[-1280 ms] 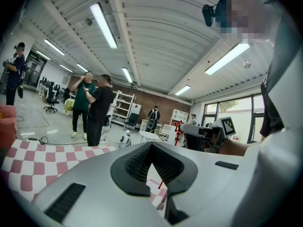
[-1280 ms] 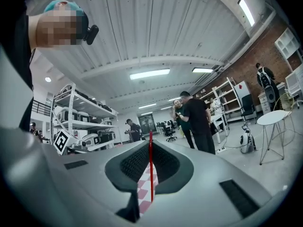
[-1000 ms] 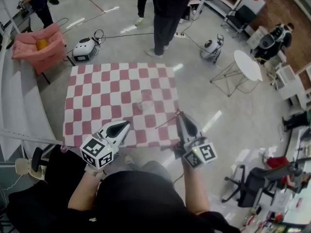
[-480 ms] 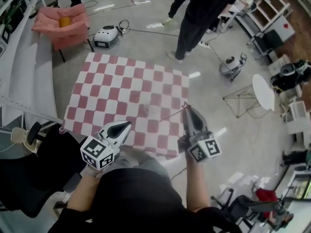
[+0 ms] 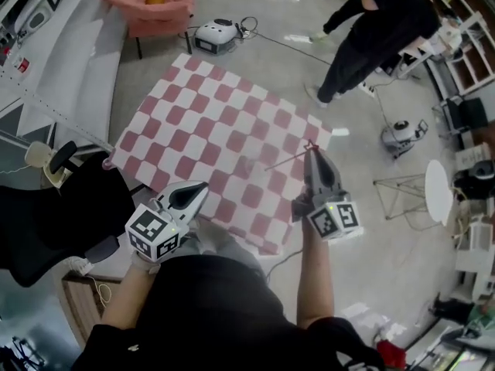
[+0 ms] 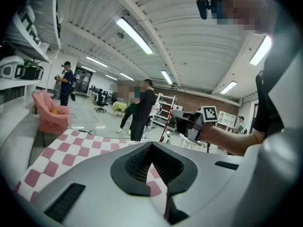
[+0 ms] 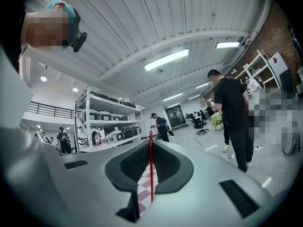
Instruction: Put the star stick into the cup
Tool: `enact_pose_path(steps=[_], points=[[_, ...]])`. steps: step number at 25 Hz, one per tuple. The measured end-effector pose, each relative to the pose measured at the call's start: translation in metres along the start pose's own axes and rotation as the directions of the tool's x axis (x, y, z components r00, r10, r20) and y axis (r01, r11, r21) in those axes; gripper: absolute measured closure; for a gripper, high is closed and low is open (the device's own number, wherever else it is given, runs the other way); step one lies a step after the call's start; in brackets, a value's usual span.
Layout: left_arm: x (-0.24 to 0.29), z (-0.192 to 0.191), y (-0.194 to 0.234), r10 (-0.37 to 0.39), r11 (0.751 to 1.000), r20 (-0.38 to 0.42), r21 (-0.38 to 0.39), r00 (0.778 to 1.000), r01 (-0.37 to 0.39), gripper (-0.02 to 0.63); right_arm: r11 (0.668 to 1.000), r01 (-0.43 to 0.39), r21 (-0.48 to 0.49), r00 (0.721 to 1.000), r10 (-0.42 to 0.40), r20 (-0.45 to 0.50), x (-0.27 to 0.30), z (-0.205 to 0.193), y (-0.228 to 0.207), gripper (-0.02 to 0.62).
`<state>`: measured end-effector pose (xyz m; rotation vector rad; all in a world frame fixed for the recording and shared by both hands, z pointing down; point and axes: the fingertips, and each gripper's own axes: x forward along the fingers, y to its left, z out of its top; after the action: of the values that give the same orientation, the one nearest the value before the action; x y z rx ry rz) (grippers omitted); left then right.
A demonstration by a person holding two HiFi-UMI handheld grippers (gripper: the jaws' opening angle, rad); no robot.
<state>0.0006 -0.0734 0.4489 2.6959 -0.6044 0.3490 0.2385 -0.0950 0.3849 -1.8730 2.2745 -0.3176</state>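
Right tongs (image 5: 312, 151) in the head view are clamped on the stick (image 5: 288, 159), which juts sideways from their tips and hangs over the near right part of the checked table (image 5: 193, 122), clear of the cloth. A faint pale spot further in is probably the cup (image 5: 247, 163); it is too blurred to be sure, and the stick's free end is near it but not in it. Left tongs (image 5: 203, 185) hover over the table's near edge, well apart from both.

From the left gripper view, the left tongs (image 6: 151, 144) are together with nothing between them, only table (image 6: 61, 150) beyond. No cup shows here.

From the right gripper view, the right tongs (image 7: 150, 143) are pressed on the thin red stick (image 7: 151, 174), which runs straight up the slit between the jaws. The star cannot be made out.

So the pick-up looks done. Left to do: carry the stick over the cup, lower an end into it and let go.
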Motion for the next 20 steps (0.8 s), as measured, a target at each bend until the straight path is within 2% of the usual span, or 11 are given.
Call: enact_pose_path(steps=[8, 20], points=[[-0.013, -0.023, 0.015, 0.119, 0.991, -0.024, -0.058, 0.993, -0.121, 0.565, 0.997, -0.070, 0.040, 0.992, 0.074, -0.103, 0.036, -0.054, -0.010, 0.569], [-0.015, -0.052, 0.025, 0.197, 0.971, -0.082, -0.119, 0.977, -0.206, 0.565, 0.993, -0.079, 0.087, 0.964, 0.098, -0.246, 0.055, -0.139, -0.037, 0.569]])
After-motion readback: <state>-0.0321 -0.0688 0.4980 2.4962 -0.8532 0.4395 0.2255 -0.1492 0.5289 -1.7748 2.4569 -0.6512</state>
